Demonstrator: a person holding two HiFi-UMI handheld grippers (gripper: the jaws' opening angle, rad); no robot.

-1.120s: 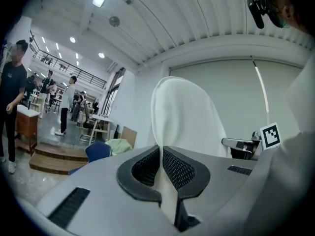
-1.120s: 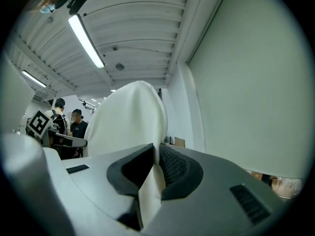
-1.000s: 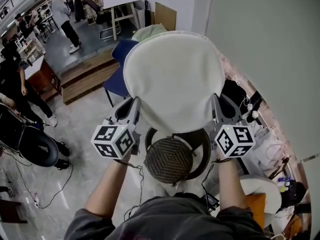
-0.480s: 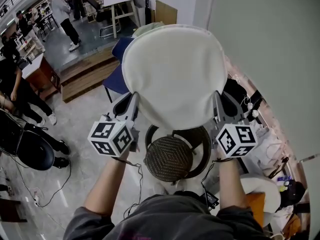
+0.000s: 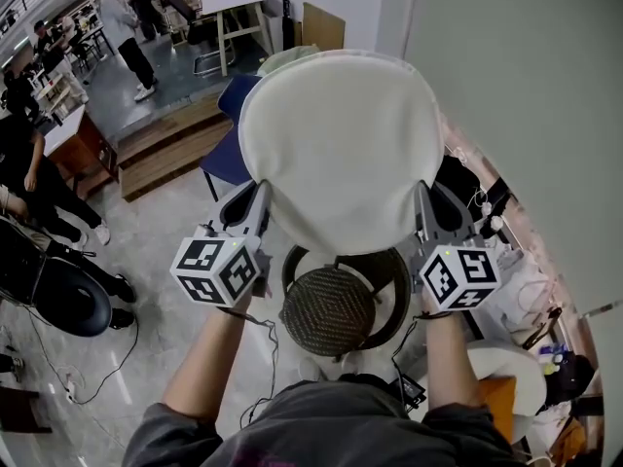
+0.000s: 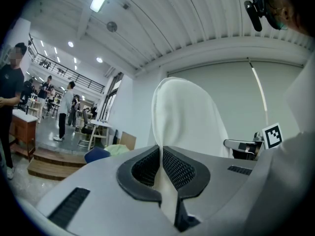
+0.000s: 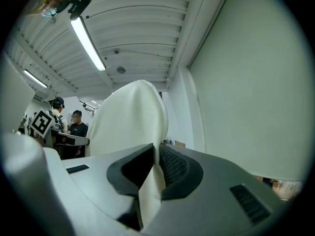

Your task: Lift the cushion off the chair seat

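A round cream cushion is held up in the air, well above the chair seat, a dark woven round seat in a curved frame below. My left gripper is shut on the cushion's left edge and my right gripper is shut on its right edge. In the left gripper view the cushion rises edge-on from between the ribbed pads of my left gripper. The right gripper view shows the cushion pinched the same way in my right gripper.
A pale wall stands close on the right. A blue chair and wooden steps lie beyond the cushion. People stand at the far left near tables. Bags and clutter sit at right. Cables run over the floor.
The cushion has risen slightly and its far edge sits higher in the head view than a second ago. Both grippers keep their hold on its edges.
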